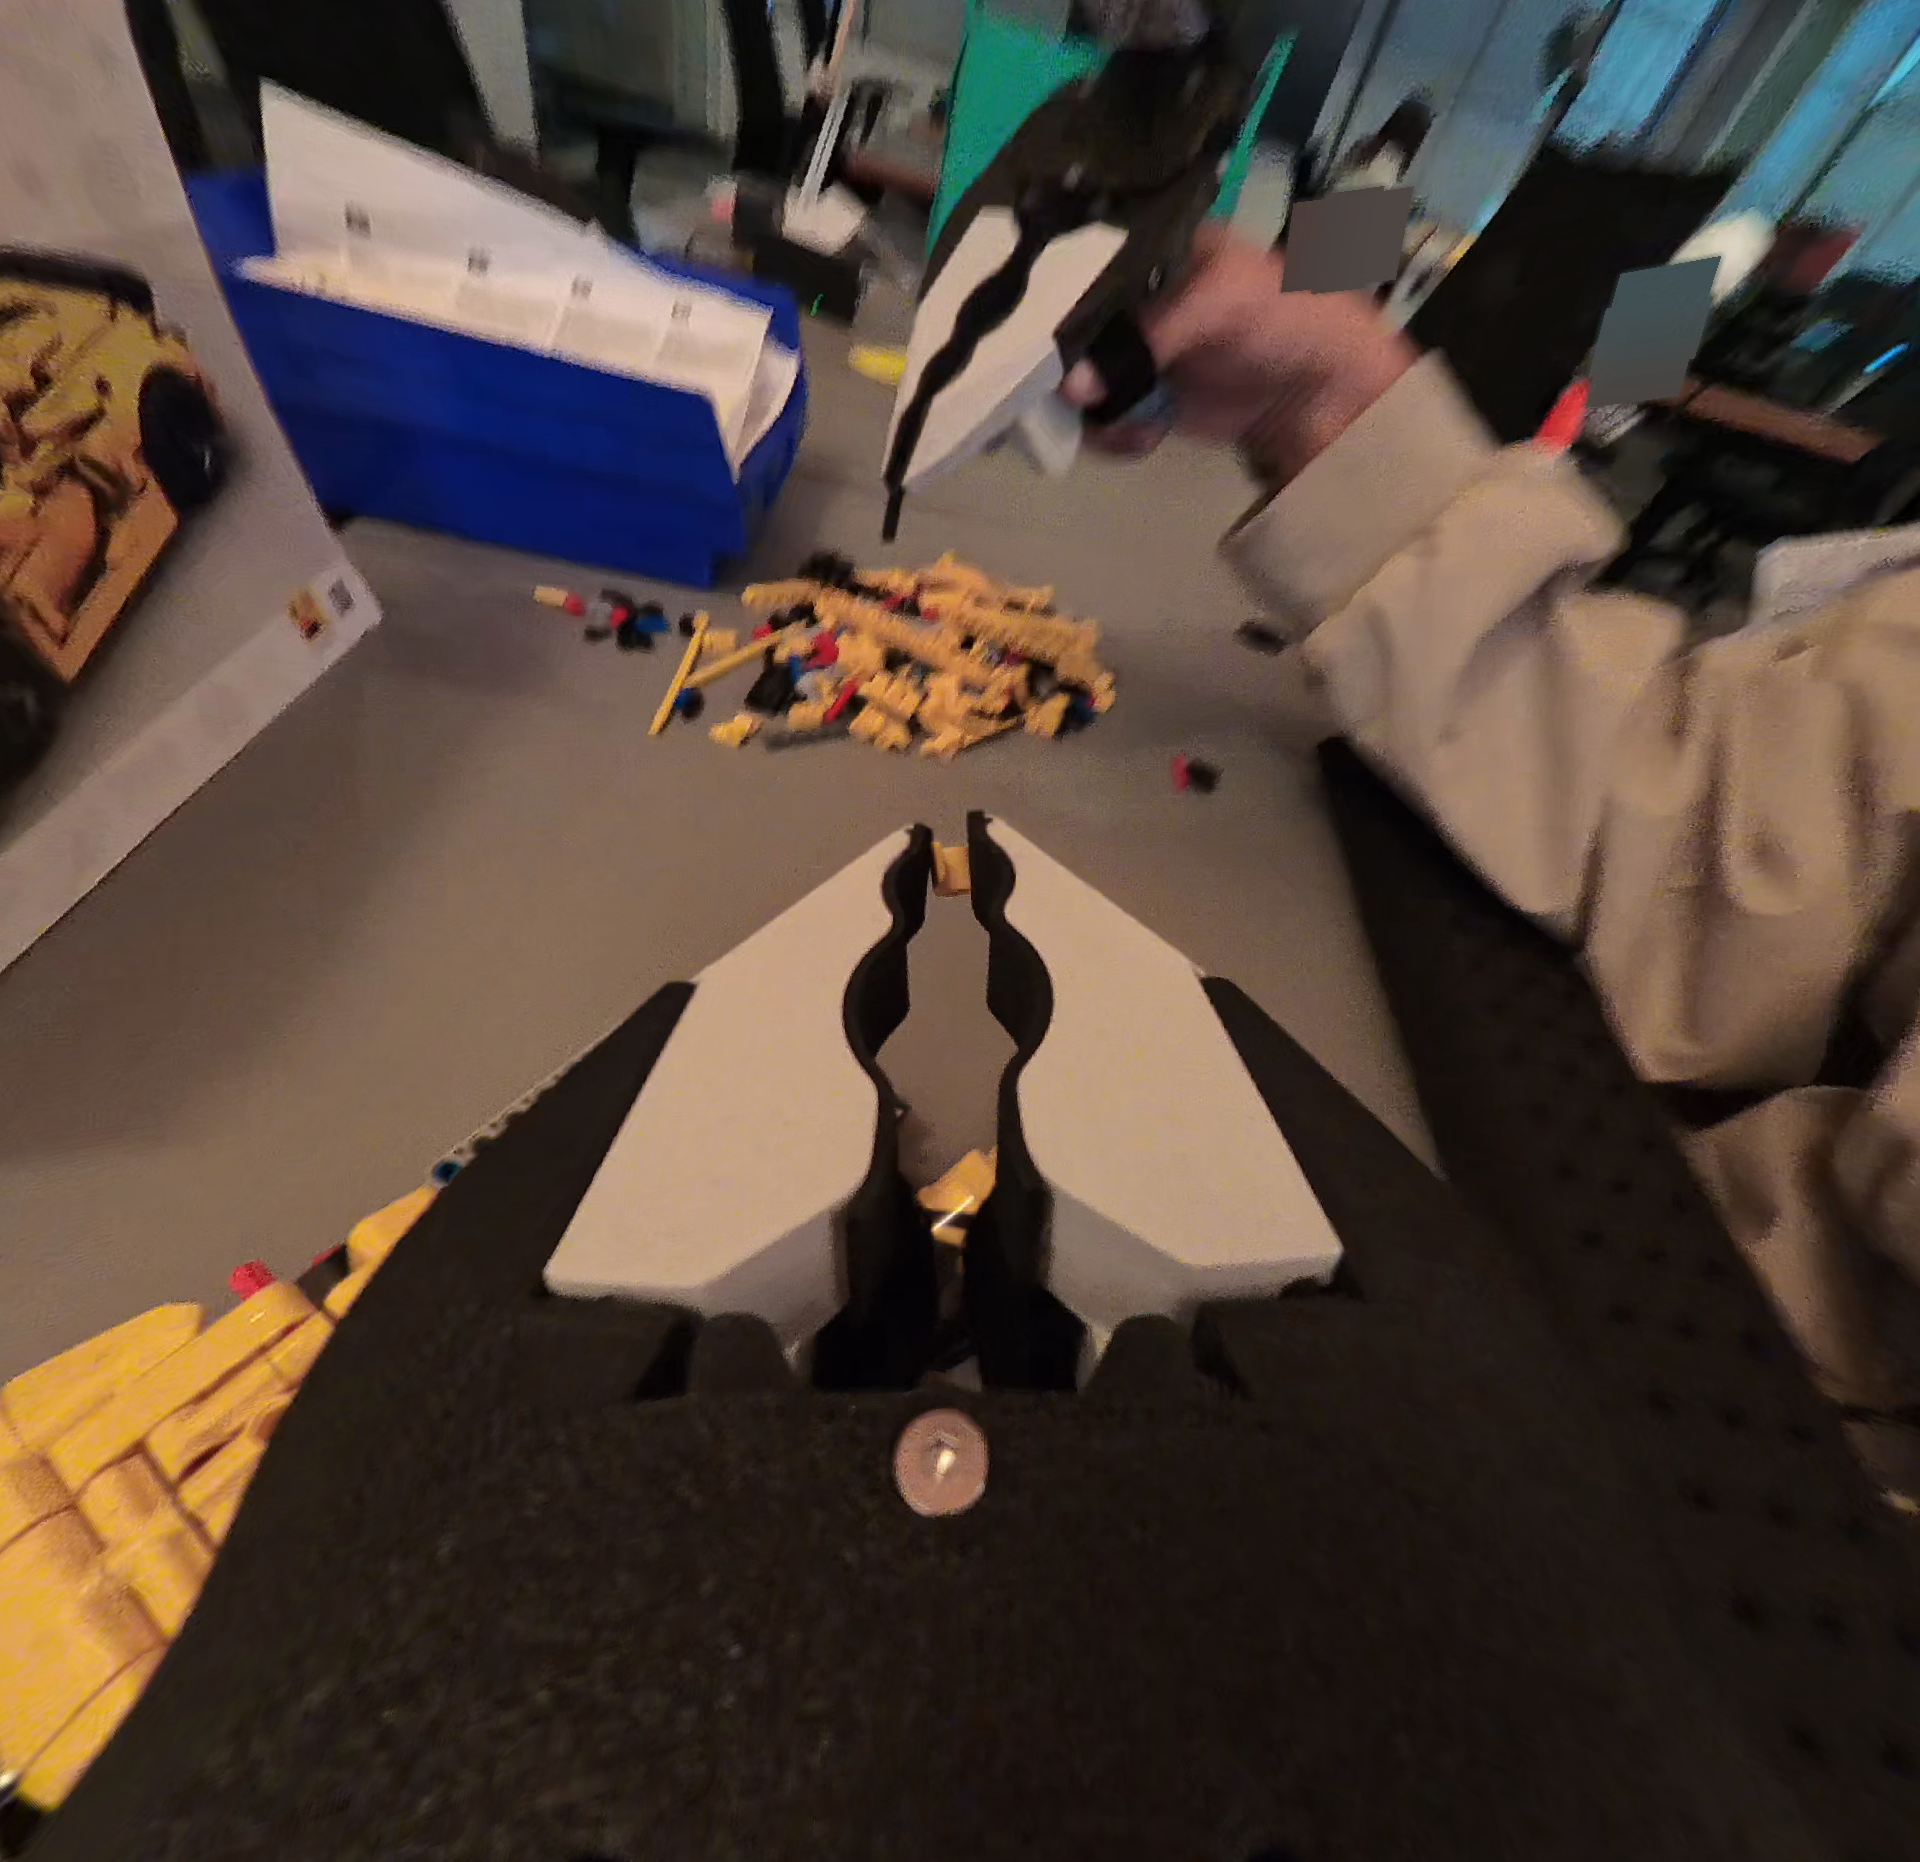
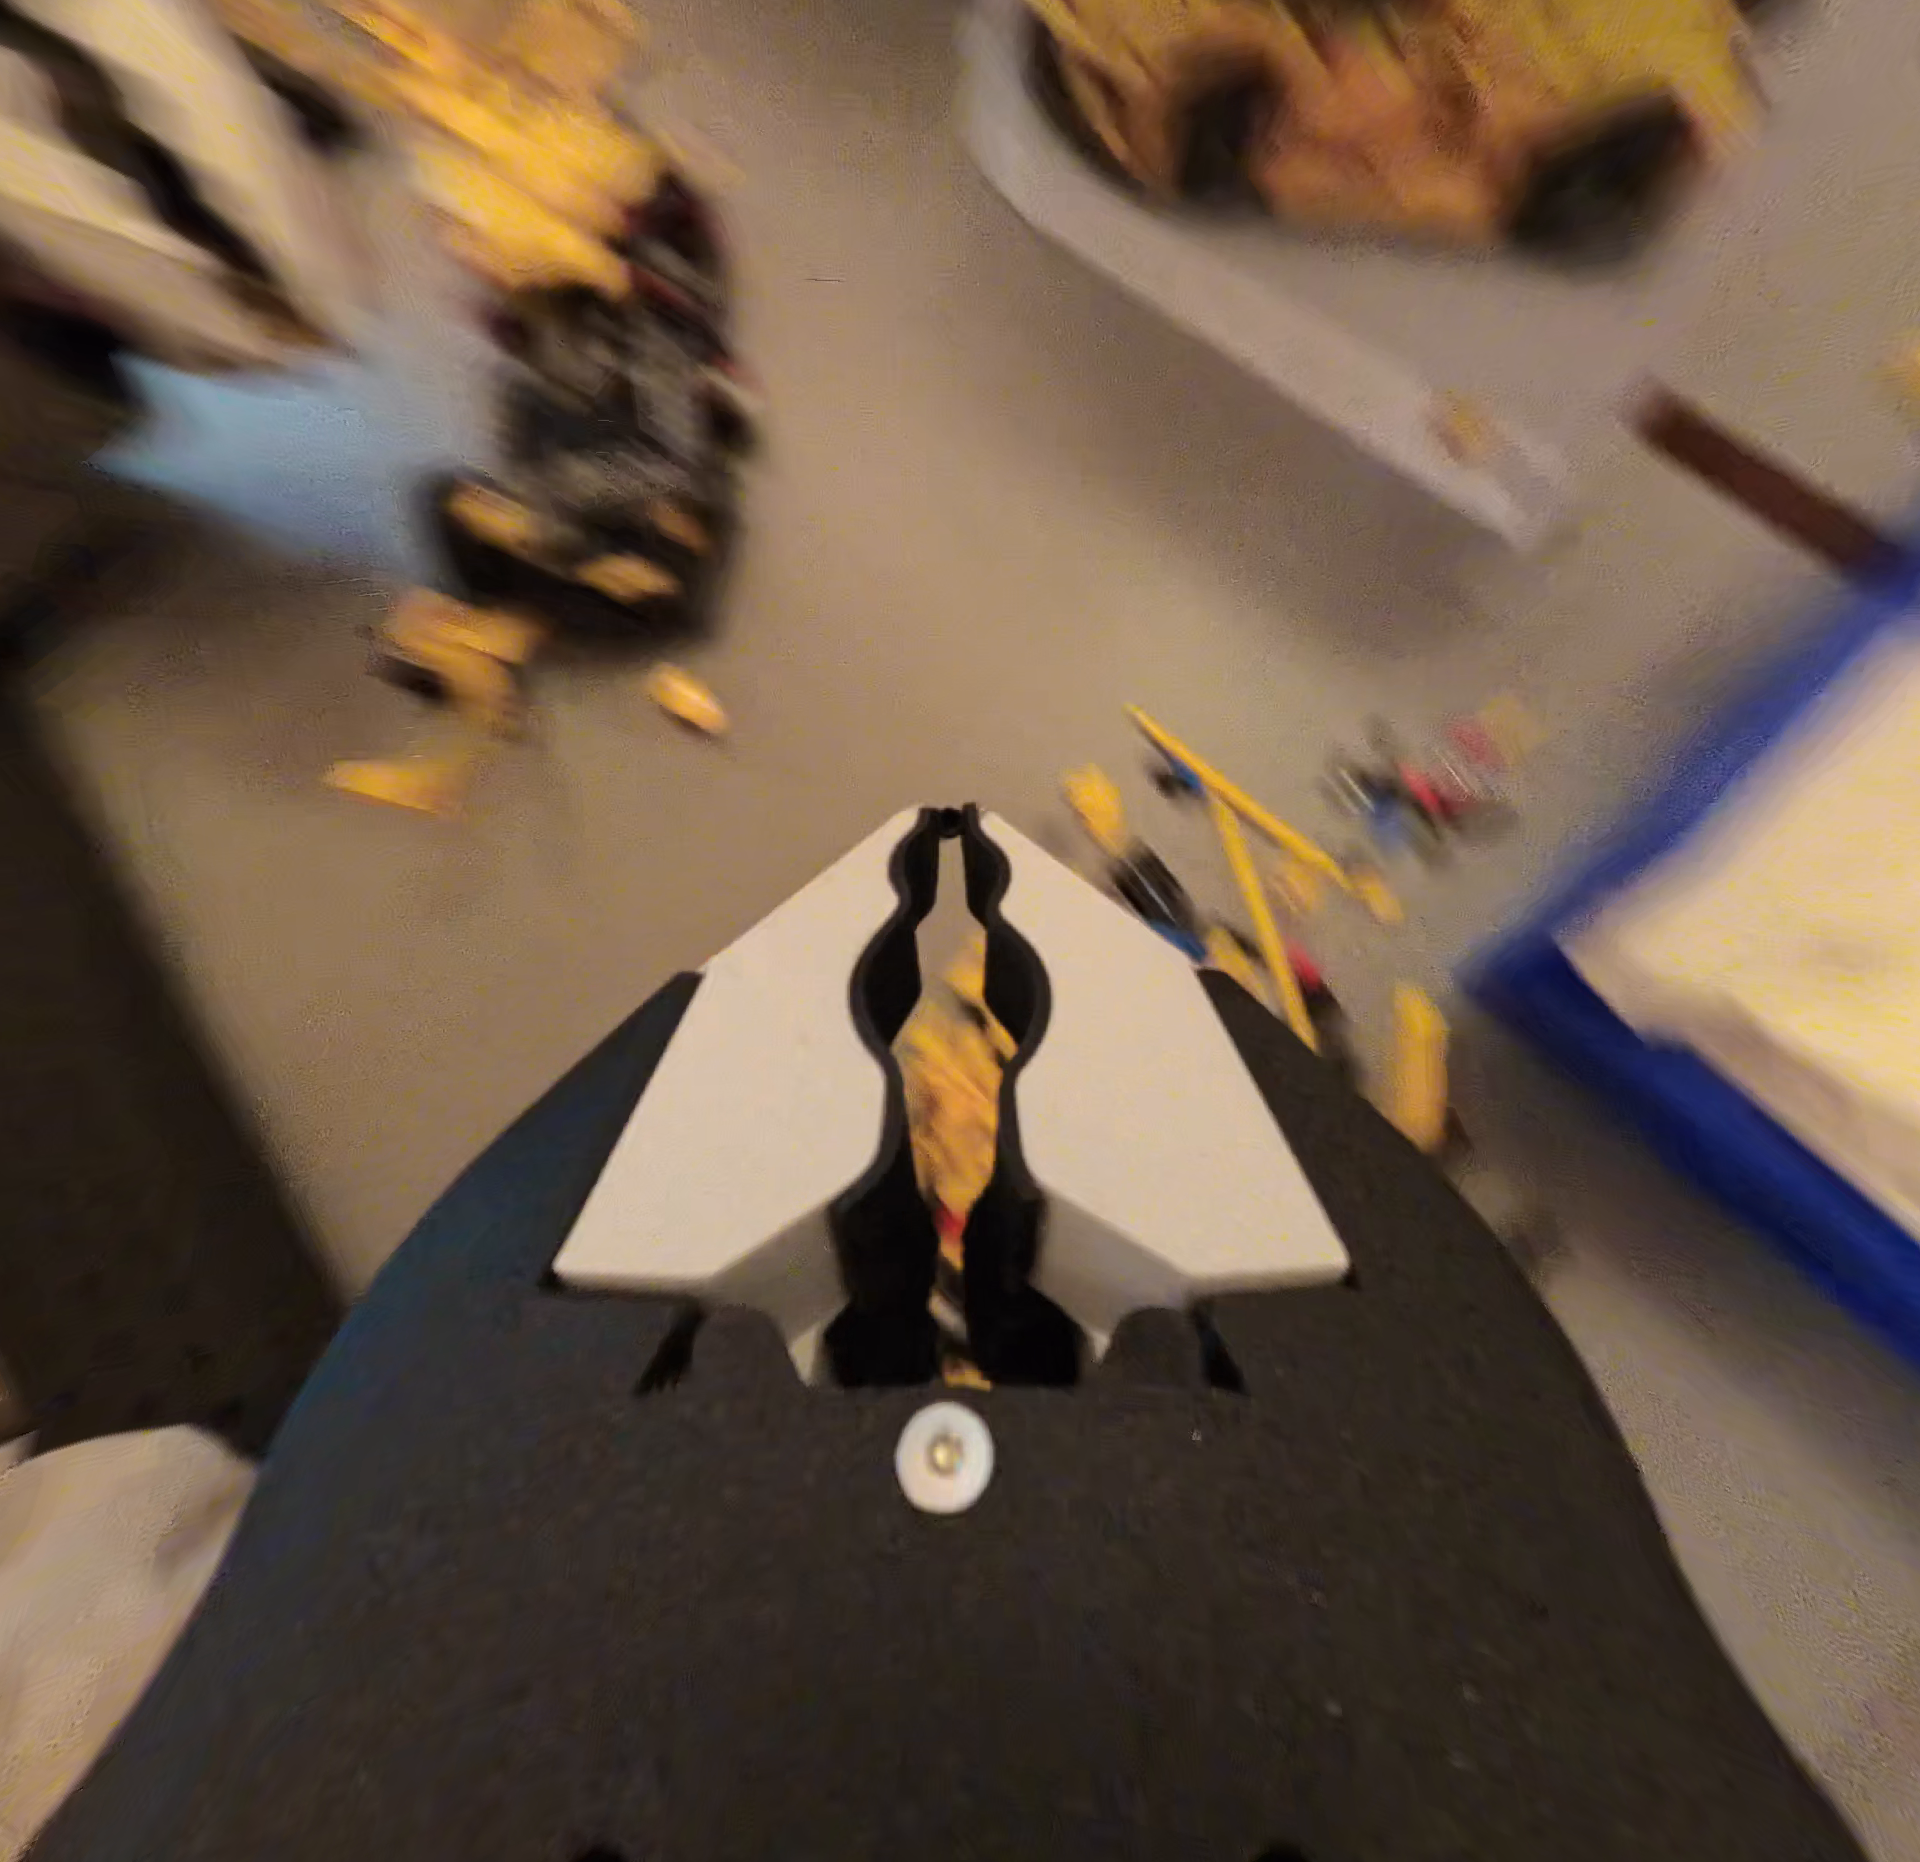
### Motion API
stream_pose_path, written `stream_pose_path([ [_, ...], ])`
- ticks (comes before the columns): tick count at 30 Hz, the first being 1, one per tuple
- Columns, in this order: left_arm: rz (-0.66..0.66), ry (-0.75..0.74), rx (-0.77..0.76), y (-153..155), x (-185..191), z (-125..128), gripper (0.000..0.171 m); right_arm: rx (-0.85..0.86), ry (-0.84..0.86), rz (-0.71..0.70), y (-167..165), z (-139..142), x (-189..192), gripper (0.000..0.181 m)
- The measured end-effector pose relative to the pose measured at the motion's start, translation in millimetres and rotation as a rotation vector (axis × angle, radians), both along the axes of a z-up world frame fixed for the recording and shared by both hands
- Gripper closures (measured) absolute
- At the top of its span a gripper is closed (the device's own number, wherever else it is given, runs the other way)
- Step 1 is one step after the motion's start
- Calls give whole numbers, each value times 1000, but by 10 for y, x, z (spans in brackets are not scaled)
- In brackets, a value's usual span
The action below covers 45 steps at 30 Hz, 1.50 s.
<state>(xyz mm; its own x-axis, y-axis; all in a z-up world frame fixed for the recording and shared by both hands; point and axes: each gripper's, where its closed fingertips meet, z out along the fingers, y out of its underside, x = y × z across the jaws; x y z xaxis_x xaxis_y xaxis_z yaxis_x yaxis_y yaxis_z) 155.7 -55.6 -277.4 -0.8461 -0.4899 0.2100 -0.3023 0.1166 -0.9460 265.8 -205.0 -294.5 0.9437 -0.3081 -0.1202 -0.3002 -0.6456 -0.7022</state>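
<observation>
Left gripper [image 1: 948, 827]: jaws nearly closed, pinching a small yellow plastic brick piece [image 1: 950, 867] at the tips, held above the grey tabletop [image 1: 436, 877], short of the loose pile of yellow, black and red brick parts [image 1: 925, 659]. Partly built yellow brick model [image 1: 125, 1480] sits below-left. Right gripper [image 2: 948, 813], raised over the pile: tips almost meeting on a tiny dark bit; too blurred to tell what. Blue plastic bin of white paper bags [image 1: 499, 430] behind
</observation>
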Motion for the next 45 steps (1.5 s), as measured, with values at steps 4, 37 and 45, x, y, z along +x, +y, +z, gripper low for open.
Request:
stream_pose_path([
  [4,111,57,268,-148,211,-298,166,-107,130,-207,-504,-444,259,179],
  [37,122,62,423,-977,987,-78,142,340,-96,46,-194,-20,190,152],
  [45,358,58,120,162,528,-88,145,-125,-25,564,962,-798,-856,164],
])
